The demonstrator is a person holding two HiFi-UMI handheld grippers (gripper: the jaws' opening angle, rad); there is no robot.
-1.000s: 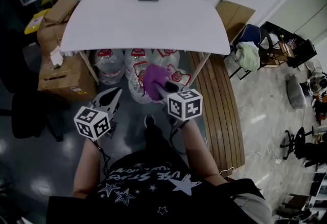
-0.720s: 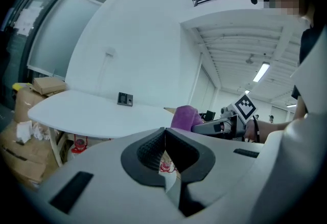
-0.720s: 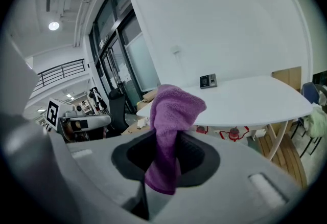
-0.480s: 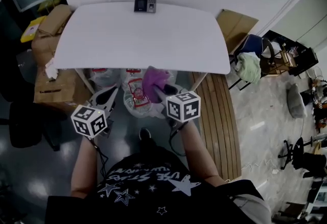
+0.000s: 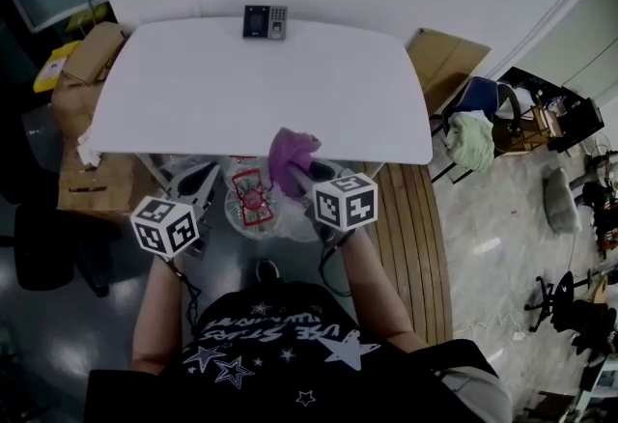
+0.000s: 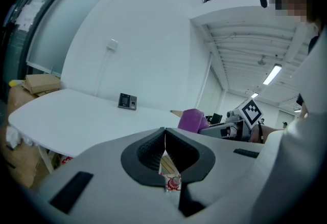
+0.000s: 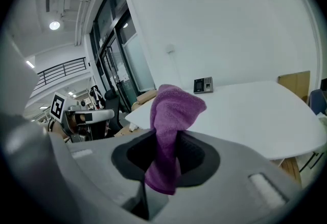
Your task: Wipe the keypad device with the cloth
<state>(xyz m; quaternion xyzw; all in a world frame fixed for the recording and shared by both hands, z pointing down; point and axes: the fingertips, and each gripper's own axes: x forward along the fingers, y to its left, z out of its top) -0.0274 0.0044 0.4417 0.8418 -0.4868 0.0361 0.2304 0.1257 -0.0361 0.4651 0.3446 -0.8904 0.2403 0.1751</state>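
The keypad device (image 5: 264,22) sits at the far edge of the white tabletop (image 5: 290,93), about mid-width and right up by the wall, with nothing touching it. Both grippers are off the tabletop on the near side, held in the air just short of its near edge. The right gripper (image 5: 309,175) has its fingers clamped on the purple cloth (image 5: 292,153). The cloth is pinched around its middle, so a bunched lump sticks up above the fingers and a short tail hangs below them. In the head view that lump just overlaps the tabletop's near edge. The left gripper (image 5: 206,182) has its fingers pressed together with nothing between them, and it's also by the near edge, toward the tabletop's left half. Under the tabletop there's a cluster of clear plastic bottles (image 5: 253,204) with red labels, and cardboard boxes (image 5: 85,73) stand off its left end.
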